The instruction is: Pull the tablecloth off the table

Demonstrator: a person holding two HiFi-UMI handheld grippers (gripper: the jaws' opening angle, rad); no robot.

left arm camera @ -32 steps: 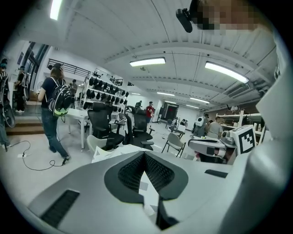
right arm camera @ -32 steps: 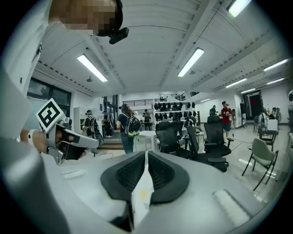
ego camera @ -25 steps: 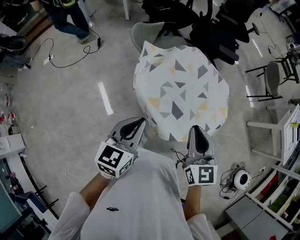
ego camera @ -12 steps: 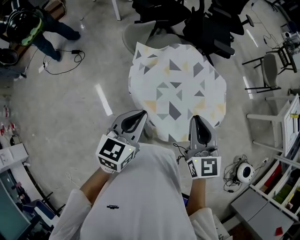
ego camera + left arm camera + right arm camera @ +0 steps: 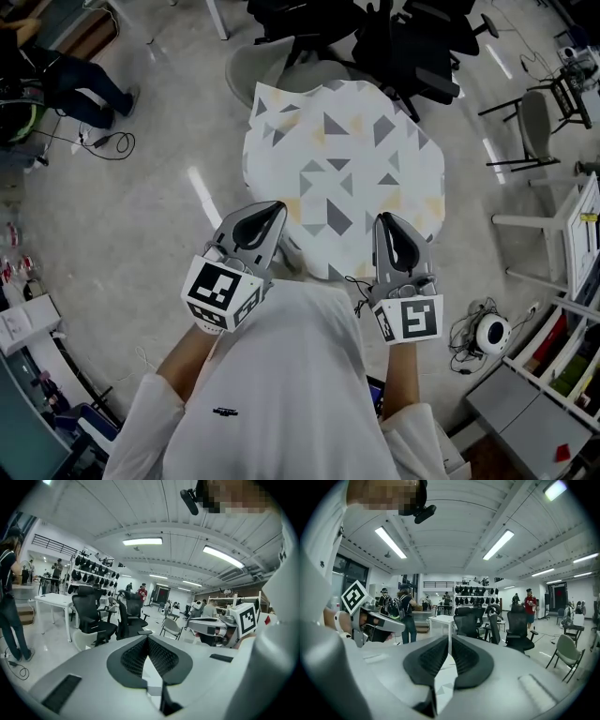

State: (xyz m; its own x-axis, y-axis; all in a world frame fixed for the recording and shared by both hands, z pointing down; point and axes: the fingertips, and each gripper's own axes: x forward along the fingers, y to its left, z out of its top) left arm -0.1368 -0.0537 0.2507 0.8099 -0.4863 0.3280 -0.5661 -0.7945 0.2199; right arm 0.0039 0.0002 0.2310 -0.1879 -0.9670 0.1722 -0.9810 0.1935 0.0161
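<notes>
Tablecloth (image 5: 342, 173) – near edge just below shut fingers (image 5: 262, 227)

The tablecloth (image 5: 342, 173) is draped over the table straight ahead. Left gripper (image 5: 270, 214) is at its near-left edge, right gripper (image 5: 386, 225) at the near-right, side by side. Office chairs (image 5: 412, 47) crowd in behind the table, and a shelf rack (image 5: 562, 319) stands off to the right.

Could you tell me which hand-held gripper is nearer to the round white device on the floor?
Right. The right hand-held gripper sits just left of the round white device; the left hand-held gripper is farther left, past the person's torso.
</notes>
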